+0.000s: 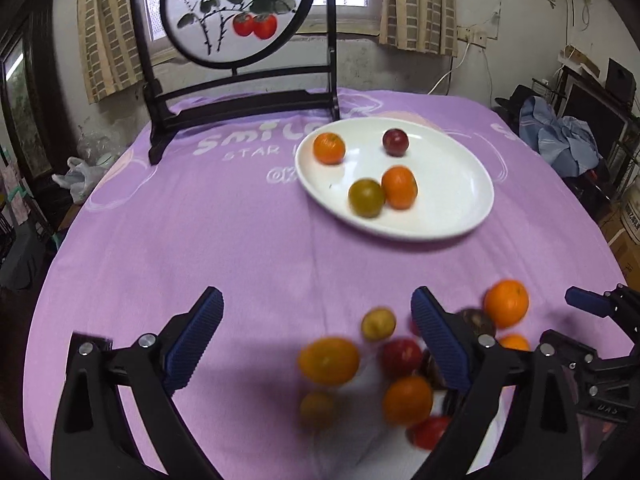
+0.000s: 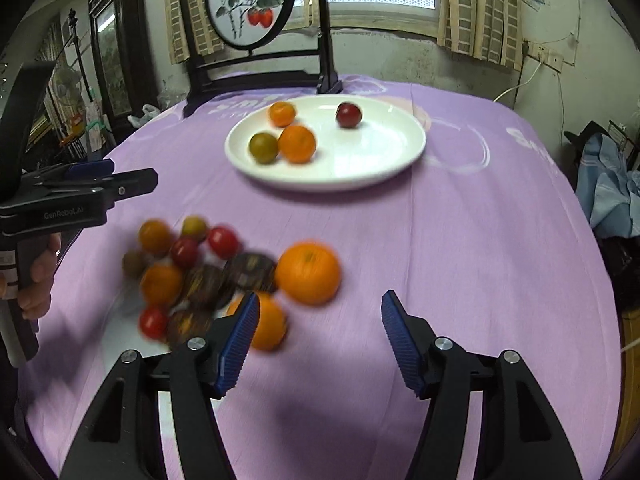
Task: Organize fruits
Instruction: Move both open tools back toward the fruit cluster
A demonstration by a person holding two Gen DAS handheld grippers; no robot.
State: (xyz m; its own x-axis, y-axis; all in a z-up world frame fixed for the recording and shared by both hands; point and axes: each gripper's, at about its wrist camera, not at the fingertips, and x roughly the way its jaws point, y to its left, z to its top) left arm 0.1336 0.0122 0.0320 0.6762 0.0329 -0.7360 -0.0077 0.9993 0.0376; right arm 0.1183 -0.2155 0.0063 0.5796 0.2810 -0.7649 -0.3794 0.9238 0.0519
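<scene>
Purple cloth (image 1: 200,240) is spread over the table, and a loose pile of small round orange, red and dark fruits (image 2: 192,276) is heaped on it near the camera, well apart from the white oval ceramic plate (image 1: 460,184) where four fruits are already parked. The left gripper (image 1: 316,340) is spread wide with nothing clamped; the right gripper (image 2: 316,340) is parted and empty too. The fruits are probably light, smooth-skinned and roll-prone, so each is best pinched across its widest middle, gently.
</scene>
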